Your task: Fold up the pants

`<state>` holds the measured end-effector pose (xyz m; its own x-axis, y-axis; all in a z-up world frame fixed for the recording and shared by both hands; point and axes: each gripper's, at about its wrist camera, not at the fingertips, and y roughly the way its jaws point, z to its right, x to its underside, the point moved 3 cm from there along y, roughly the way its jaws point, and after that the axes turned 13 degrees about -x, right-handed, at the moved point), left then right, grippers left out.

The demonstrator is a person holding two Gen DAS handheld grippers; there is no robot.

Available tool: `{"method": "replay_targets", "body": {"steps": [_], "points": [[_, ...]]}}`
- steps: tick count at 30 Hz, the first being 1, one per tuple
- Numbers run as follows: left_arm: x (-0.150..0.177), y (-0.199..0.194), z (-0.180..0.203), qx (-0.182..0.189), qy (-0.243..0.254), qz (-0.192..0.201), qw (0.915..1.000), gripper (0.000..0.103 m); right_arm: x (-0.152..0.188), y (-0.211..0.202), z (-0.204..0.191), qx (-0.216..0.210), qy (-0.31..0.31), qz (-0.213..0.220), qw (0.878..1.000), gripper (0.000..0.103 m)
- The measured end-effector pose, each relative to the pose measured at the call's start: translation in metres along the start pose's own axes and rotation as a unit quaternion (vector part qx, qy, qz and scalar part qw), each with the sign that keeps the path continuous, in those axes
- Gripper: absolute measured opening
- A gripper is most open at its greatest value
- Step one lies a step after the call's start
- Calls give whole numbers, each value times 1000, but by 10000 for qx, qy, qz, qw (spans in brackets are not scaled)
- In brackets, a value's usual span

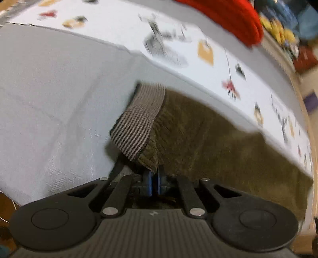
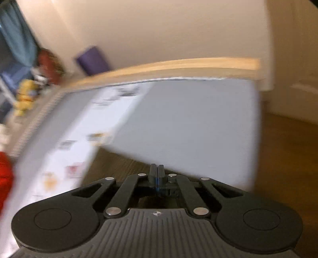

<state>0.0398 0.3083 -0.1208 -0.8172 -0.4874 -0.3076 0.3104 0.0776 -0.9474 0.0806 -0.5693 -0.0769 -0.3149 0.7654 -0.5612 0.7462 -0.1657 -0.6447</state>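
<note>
Left wrist view: the left gripper (image 1: 154, 174) sits at the lower centre of the frame. Its 2 blue-padded fingers (image 1: 147, 179) are pressed together on a fold of the pants (image 1: 208, 142), at the edge beside the striped waistband (image 1: 139, 123). The olive fabric spreads from the centre toward the lower right of the frame and lies on the grey sheet (image 1: 49, 89). Beyond the pants, a white printed cloth (image 1: 119, 25) runs across the upper part of the frame. A red garment (image 1: 228, 17) lies at the upper right.

Right wrist view: the right gripper (image 2: 157, 170) sits at the lower centre. Its 2 fingers (image 2: 152, 171) are drawn together; whether any fabric lies between them cannot be told. A brown strip just beyond the fingers is too blurred to identify. Farther on is the grey bed surface (image 2: 188, 123), with the printed cloth (image 2: 79, 142) at the left. A wooden bed rail (image 2: 178, 65) crosses the upper centre. A purple object (image 2: 92, 59) stands at the upper left. The frame is motion-blurred.
</note>
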Motion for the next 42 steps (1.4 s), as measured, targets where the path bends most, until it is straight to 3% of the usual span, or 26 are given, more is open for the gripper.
{"method": "replay_targets", "body": {"steps": [2, 6, 9, 12, 14, 17, 18, 19, 22, 26, 29, 33, 38, 42], "points": [[5, 3, 4, -70, 292, -69, 9995, 10, 9, 14, 21, -134, 362, -591, 9975, 0], [-2, -12, -6, -270, -166, 339, 9989, 42, 12, 26, 24, -885, 781, -841, 9894, 4], [-10, -22, -12, -590, -523, 669, 9946, 43, 18, 40, 13, -1038, 735, -1127, 9854, 6], [-16, -37, -7, -873, -441, 1184, 9881, 43, 24, 57, 4, -919, 701, -1303, 9847, 20], [-18, -44, 2, -681, -266, 1403, 9874, 43, 27, 65, 3, -805, 650, -1386, 9849, 33], [-19, -43, 26, -420, 161, 1497, 9877, 43, 27, 78, 1, -582, 591, -1399, 9867, 33], [-19, -42, 36, -358, 343, 1509, 9873, 43, 26, 81, 1, -546, 574, -1355, 9876, 27], [-20, -40, 46, -314, 497, 1504, 9869, 43, 28, 72, 4, -544, 528, -1318, 9884, 5], [-20, -33, 73, -382, 945, 1483, 9837, 43, 22, 59, -2, -590, 290, -1019, 9926, 5], [-20, -22, 94, -431, 1302, 1470, 9796, 43, 10, 15, -1, -492, 307, -305, 9979, 4], [-15, -11, 99, -484, 1555, 1209, 9792, 43, 9, 21, 23, -105, 512, -446, 9976, 4], [2, 17, 92, -1100, 2009, 508, 9721, 39, 12, 42, 47, 294, 703, -683, 9947, 5], [9, 17, 72, -996, 1921, 325, 9758, 29, 16, 51, 27, 214, 198, -788, 9965, 6], [-4, -4, 46, -233, 976, 515, 9936, 32, 14, 42, 22, 129, 179, -767, 9968, 14]]}}
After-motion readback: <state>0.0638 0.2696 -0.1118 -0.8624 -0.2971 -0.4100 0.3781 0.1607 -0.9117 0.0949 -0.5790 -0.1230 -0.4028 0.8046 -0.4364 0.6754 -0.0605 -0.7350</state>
